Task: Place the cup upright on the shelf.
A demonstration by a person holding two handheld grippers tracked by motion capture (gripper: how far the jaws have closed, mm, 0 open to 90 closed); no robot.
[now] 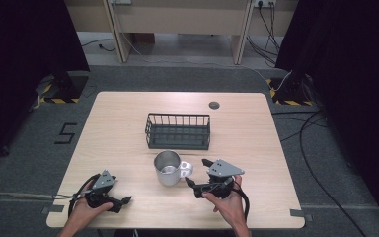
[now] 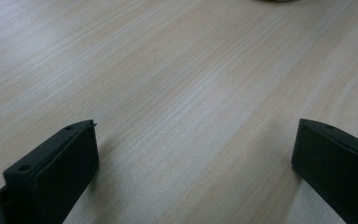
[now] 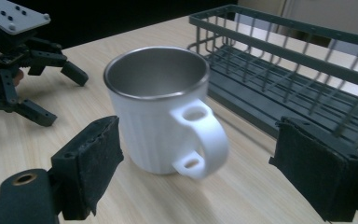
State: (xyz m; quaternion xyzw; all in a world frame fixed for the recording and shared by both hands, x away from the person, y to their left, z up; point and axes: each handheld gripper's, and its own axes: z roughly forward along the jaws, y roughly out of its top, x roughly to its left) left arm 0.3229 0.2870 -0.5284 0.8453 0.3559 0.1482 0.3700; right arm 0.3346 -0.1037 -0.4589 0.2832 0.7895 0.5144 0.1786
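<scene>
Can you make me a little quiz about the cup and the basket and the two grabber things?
1. True or false: the white mug sits inside the wire basket.
2. Which gripper has the mug's handle in front of its open jaws? A) left gripper B) right gripper
3. Fill in: the mug stands ______ on the table.

Key: 1 false, it stands on the table in front of the basket. 2 B. 3 upright.
</scene>
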